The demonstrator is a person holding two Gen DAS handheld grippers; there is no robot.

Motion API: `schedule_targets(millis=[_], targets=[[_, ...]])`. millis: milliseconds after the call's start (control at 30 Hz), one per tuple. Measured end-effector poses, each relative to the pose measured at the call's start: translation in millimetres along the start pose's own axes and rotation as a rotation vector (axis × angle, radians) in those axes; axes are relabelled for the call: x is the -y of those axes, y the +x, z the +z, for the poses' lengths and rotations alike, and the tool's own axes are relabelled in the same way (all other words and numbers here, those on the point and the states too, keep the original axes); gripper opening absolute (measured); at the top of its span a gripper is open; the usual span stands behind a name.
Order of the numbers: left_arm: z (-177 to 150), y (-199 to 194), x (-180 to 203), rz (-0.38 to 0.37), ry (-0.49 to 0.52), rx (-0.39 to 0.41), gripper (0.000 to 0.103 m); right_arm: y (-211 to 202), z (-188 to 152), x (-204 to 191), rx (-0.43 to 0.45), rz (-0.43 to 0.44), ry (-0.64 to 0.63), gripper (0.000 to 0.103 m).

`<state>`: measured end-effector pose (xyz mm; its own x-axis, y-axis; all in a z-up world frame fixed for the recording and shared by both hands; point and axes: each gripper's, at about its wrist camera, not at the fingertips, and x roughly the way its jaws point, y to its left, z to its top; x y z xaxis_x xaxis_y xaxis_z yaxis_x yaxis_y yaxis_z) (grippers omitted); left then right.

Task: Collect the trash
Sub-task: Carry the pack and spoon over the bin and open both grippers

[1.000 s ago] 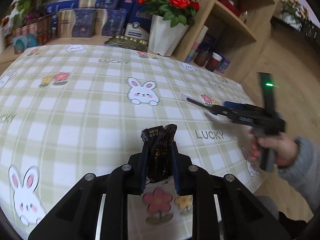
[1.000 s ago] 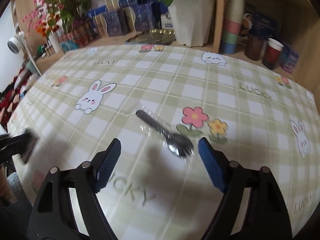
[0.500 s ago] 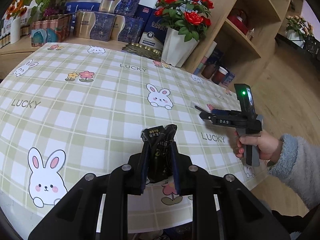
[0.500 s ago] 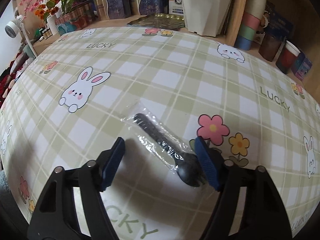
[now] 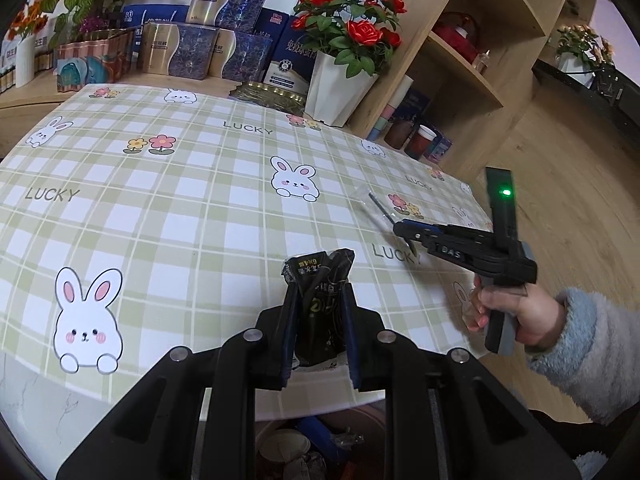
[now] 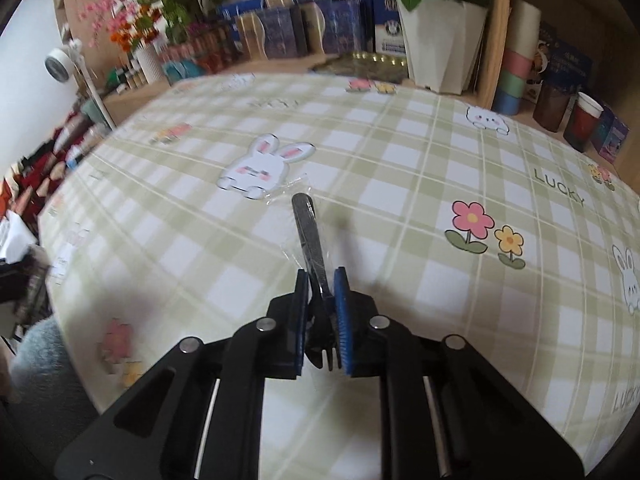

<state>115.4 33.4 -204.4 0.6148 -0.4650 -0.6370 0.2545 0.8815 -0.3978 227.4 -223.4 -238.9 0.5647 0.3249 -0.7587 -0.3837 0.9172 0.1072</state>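
Note:
My left gripper (image 5: 319, 300) is shut on a crumpled black snack wrapper (image 5: 320, 280) and holds it above the near table edge, over a trash bin (image 5: 304, 448) partly seen below. My right gripper (image 6: 322, 280) is shut on a black plastic fork in a clear wrapper (image 6: 308, 224); the fork's handle points away over the checked tablecloth (image 6: 400, 184). In the left wrist view the right gripper (image 5: 404, 232) sits at the table's right side, with the wrapped fork (image 5: 378, 204) sticking out ahead of it.
A white pot of red roses (image 5: 340, 84), blue and gold boxes (image 5: 208, 48) and a gold tray (image 5: 268, 94) stand along the table's back. A wooden shelf (image 5: 472, 64) with cups (image 6: 584, 124) stands at the right. The bin holds several pieces of trash.
My right gripper has closed on the wrapped fork, which was lying between its open fingers. My left gripper has pulled back toward the table edge with the wrapper, bringing the bin into view.

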Motion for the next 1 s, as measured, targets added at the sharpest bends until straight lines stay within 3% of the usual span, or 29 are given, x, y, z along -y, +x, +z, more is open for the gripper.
schedule_targets(millis=[300, 533, 733, 1000], targets=[[-13, -43, 16, -0.015, 0.014, 0.042, 0.021, -59, -22, -37, 0.076, 0.056, 0.005, 0.016], [-31, -72, 18, -0.01, 0.016, 0.043, 0.021, -98, -66, -60, 0.104, 0.117, 0.061, 0.016], [-48, -87, 20, -0.014, 0.024, 0.034, 0.021, -110, -119, -89, 0.023, 0.191, 0.082, 0.016], [-65, -90, 20, -0.015, 0.021, 0.012, 0.021, -84, -175, -121, -0.141, 0.222, 0.127, 0.016]])
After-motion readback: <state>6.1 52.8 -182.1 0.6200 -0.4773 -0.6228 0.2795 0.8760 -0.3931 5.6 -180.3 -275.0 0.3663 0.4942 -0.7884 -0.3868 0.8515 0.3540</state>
